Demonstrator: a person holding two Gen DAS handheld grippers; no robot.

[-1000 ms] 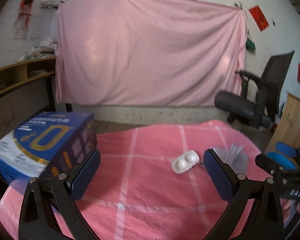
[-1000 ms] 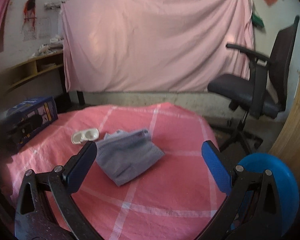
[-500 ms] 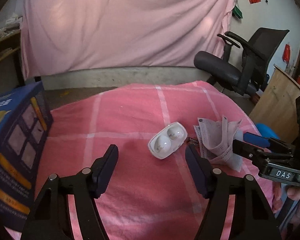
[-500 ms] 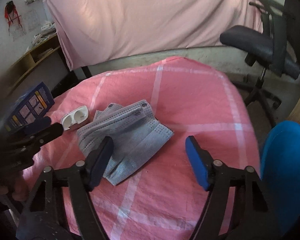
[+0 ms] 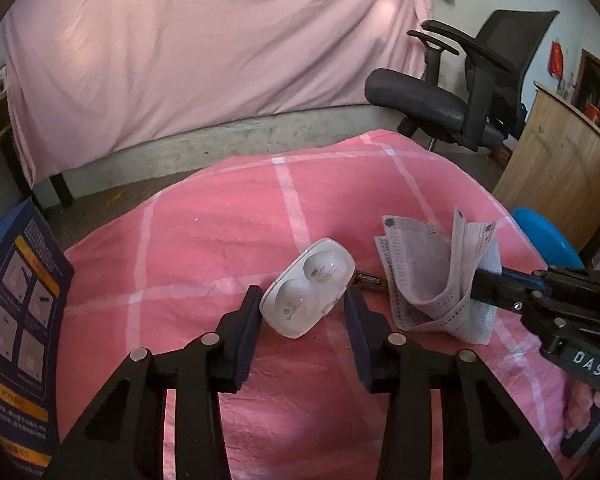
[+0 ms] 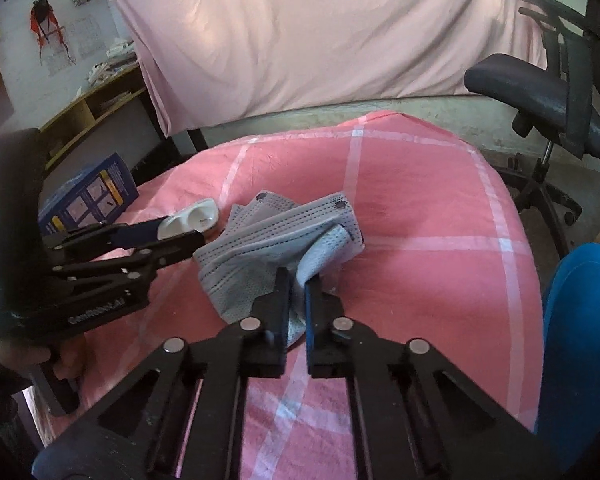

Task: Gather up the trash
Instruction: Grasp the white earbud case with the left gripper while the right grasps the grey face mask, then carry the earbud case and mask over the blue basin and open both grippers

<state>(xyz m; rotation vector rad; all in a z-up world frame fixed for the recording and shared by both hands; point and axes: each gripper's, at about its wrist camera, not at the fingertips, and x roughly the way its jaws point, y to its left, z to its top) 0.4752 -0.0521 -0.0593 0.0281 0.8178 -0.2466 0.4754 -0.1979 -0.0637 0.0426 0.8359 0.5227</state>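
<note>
Right wrist view: a folded grey face mask (image 6: 278, 240) lies on the pink checked cloth (image 6: 420, 216) of the tabletop, and the right gripper (image 6: 297, 284) has its jaws pressed onto the mask's near edge, so that a fold of it curls up between the blue pads. Just to the mask's left sits a white plastic blister tray (image 6: 194, 216) with two round wells; the left gripper (image 6: 168, 234) reaches in from the left with its jaws on either side of it.

In the left wrist view the blister tray (image 5: 308, 294) lies tilted between the left gripper's (image 5: 302, 308) jaws, which stand narrowly spread around it; whether the pads touch the tray cannot be told. A small dark wrapper (image 5: 368, 280) lies between tray and mask (image 5: 432, 276). The right gripper (image 5: 488, 280) holds the mask from the right.

Further out, a blue printed box (image 5: 16, 320) stands at the cloth's left edge, a blue round object (image 5: 544, 236) sits off its right edge, and a black office chair (image 5: 460, 92) stands before a pink hanging sheet (image 5: 204, 48).
</note>
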